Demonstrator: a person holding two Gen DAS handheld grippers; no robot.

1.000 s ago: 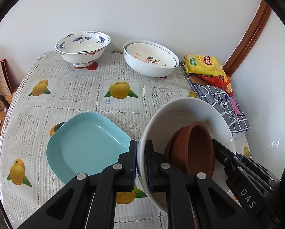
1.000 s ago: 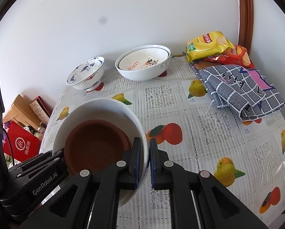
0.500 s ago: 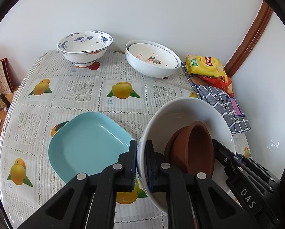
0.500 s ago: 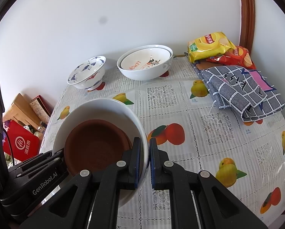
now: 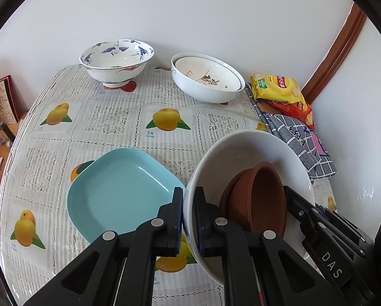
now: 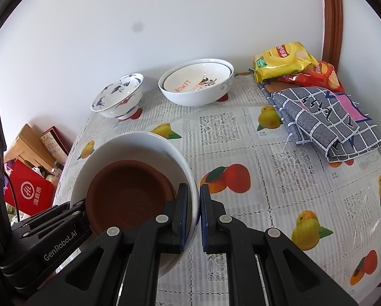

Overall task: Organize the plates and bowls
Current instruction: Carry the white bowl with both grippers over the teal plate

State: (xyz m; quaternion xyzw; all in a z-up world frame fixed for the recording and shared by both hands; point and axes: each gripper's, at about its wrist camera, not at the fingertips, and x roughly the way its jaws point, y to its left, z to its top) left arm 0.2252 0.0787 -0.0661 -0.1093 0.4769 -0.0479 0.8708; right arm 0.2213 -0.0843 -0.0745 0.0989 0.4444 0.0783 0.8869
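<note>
Left wrist view: left gripper (image 5: 189, 216) and right gripper (image 6: 193, 216) each clamp opposite rims of white bowl (image 5: 246, 153) holding brown dishes (image 5: 256, 199), carried above table. Step: transport. Next: lower level onto a stack.

Two close downward wrist views, shared white bowl (image 5: 246, 153)

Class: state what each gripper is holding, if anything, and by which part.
Both grip the large white bowl by opposite rim edges: left gripper, right gripper.
</note>
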